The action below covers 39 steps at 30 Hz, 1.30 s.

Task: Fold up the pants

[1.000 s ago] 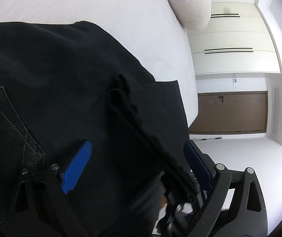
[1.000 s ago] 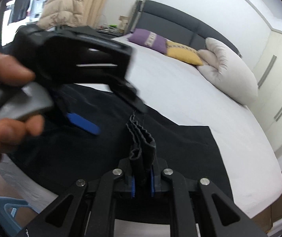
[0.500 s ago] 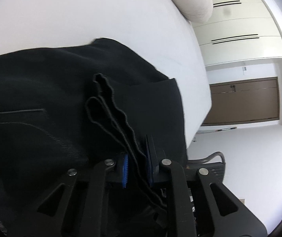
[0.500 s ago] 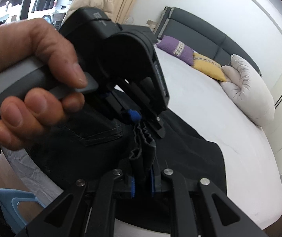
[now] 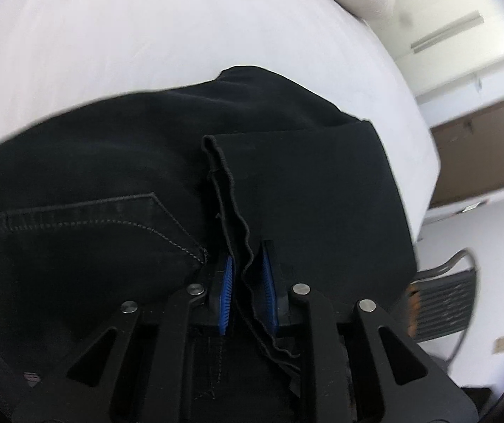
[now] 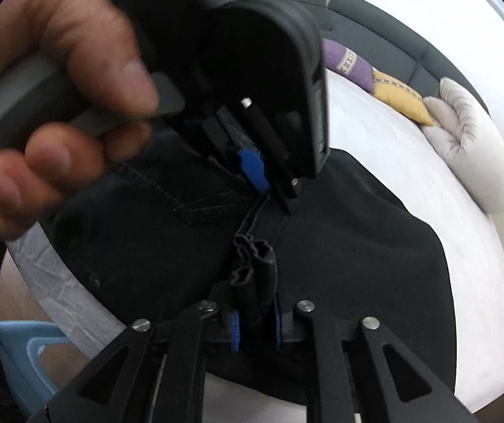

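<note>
Black pants (image 5: 110, 176) lie folded on the white bed (image 5: 181, 35), a stitched back pocket (image 5: 117, 215) facing up. The wavy hem edges (image 5: 229, 190) run back between the blue pads of my left gripper (image 5: 246, 271). Its jaws are opening slightly but still pinch the hem. In the right wrist view the pants (image 6: 357, 246) spread over the bed corner. My right gripper (image 6: 255, 317) holds a bunched roll of the same hem (image 6: 262, 268) upright, and its jaws are opening too. A person's hand (image 6: 75, 70) holds the left gripper (image 6: 269, 190) just beyond, tips down on the cloth.
Beige (image 6: 474, 148), yellow (image 6: 400, 97) and purple (image 6: 347, 63) pillows sit at the dark headboard (image 6: 375, 14). The bed edge drops off at the right (image 5: 424, 162), with a grey chair (image 5: 442, 299) below. White wardrobes (image 5: 445, 17) stand behind. A blue stool (image 6: 33, 359) is beside the bed.
The left gripper, wide open a second ago, has closed on the hem edges and rolled. Both hands sank toward the pants. The right pads now stand a little further apart.
</note>
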Motion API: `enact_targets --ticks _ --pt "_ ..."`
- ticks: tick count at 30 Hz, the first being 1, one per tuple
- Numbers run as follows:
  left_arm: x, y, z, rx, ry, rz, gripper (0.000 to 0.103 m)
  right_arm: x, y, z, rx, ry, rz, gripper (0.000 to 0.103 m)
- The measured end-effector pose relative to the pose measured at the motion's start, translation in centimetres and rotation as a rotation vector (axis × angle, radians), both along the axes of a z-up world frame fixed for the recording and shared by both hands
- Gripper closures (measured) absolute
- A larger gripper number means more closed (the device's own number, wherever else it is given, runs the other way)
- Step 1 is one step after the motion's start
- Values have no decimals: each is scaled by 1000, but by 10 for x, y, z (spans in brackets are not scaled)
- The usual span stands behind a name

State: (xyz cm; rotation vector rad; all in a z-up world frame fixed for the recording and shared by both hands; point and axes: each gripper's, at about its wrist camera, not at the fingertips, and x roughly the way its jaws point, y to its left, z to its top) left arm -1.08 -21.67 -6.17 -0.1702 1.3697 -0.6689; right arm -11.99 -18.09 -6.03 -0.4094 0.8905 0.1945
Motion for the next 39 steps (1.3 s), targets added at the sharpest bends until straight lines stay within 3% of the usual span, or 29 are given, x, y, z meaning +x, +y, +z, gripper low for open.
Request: enact_targets --ticks 2,3,4,5,8,10,14,18,23,27,29,39 --pt "-4 -3 7 58 -59 -37 86 1 -15 9 78 40 -7 64" --pt "-8 -8 10 90 -90 -55 86 -4 -19 12 130 65 -1 40" --pt "-11 -10 12 114 -114 -70 86 -8 -27 16 191 96 14 26" --pt "-12 -3 13 129 -129 -78 85 -11 -36 21 247 119 27 25" --pt "-11 1 14 150 -148 -87 85 -24 -84 38 480 209 3 29" --pt "-12 -4 14 155 -151 -84 85 -22 -123 44 629 256 -52 54" --pt "-14 -5 15 164 -158 -84 85 -13 -200 56 770 223 -177 60" --pt "-18 -9 12 163 -150 -78 85 42 -262 48 887 253 -221 60" --pt "-18 -10 11 170 -154 -80 84 89 -292 20 1006 321 -260 60" --pt "-18 -10 10 174 -158 -86 84 113 -299 -14 1030 400 -314 60" --pt "-18 -10 9 173 -157 -84 83 108 -295 -24 1021 420 -328 69" --pt "-24 -2 11 139 -163 -55 83 36 -294 -15 1029 439 -300 69"
